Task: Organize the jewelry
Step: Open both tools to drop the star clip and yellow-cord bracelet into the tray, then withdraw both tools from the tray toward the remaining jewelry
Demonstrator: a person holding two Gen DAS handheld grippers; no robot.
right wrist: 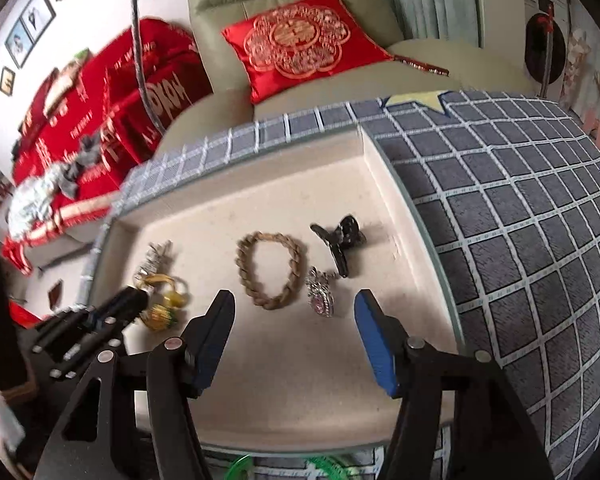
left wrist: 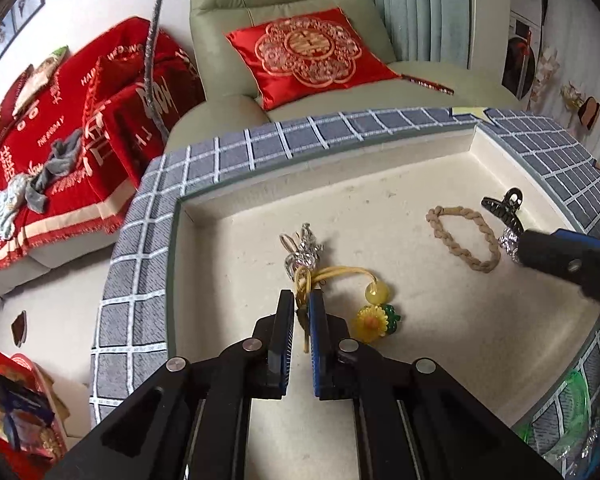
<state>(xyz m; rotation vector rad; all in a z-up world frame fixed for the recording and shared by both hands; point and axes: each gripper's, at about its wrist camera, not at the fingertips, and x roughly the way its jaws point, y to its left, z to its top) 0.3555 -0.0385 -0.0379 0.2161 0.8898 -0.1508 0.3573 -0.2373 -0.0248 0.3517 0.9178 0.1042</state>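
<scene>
A cream tray [left wrist: 380, 184] lies on a grey checked cloth. In it are a yellow cord with a bead and sunflower charm [left wrist: 370, 320], a silver piece [left wrist: 302, 250], a beige braided bracelet [left wrist: 464, 240], a black claw clip [left wrist: 504, 206] and a sparkly brooch [right wrist: 320, 298]. My left gripper [left wrist: 302, 300] is shut on the yellow cord. My right gripper [right wrist: 294, 300] is open above the tray, its fingers either side of the bracelet [right wrist: 272, 274] and brooch, touching neither. The clip [right wrist: 340, 244] lies just beyond.
The tray's raised rim [right wrist: 384, 160] borders the checked cloth [right wrist: 520, 220]. Behind stand a green armchair [left wrist: 300, 0] with a red cushion and a sofa with red throws [left wrist: 60, 140]. Green items [right wrist: 240, 468] lie at the near edge.
</scene>
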